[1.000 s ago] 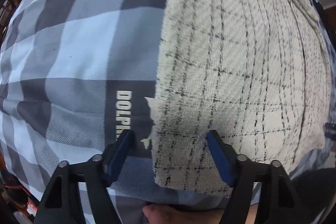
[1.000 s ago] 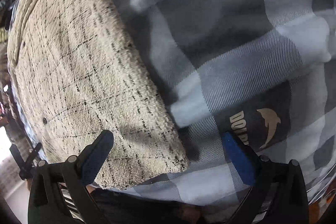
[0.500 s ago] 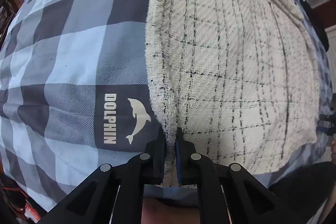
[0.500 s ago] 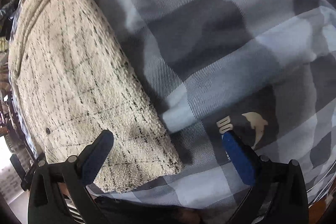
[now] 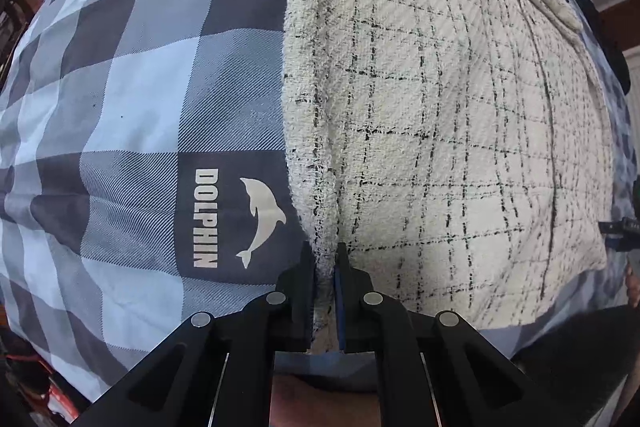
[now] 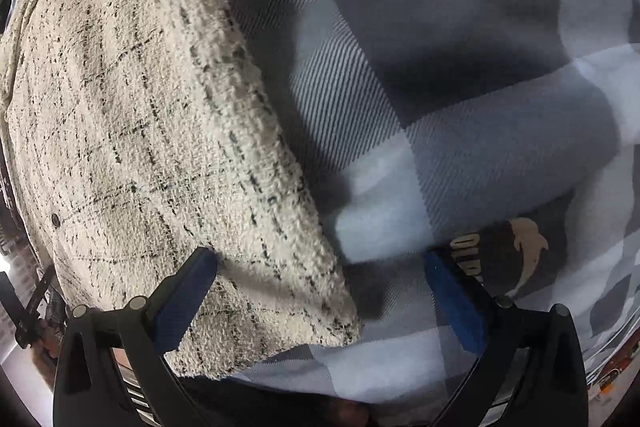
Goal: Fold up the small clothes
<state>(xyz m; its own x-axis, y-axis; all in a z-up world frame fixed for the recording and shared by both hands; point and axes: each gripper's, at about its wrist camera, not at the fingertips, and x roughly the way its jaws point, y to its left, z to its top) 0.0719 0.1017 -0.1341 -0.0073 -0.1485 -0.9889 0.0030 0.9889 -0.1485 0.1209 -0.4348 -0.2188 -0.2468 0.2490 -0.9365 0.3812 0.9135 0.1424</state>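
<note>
Jaws of left gripper pinch the garment at its near-left edge; its long axis runs away along the bedsheet. Right gripper jaws stand wide, straddling its near-right corner.

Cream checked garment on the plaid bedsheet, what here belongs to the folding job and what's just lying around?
Part of the job:
cream checked garment
left hand-held gripper, pinching its edge
right hand-held gripper, open over its corner

Just there:
plaid bedsheet
dolphin logo

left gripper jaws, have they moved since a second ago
Yes. The left gripper jaws have closed onto the cream garment's edge, right of the fixed DOLPHIN print.
</note>
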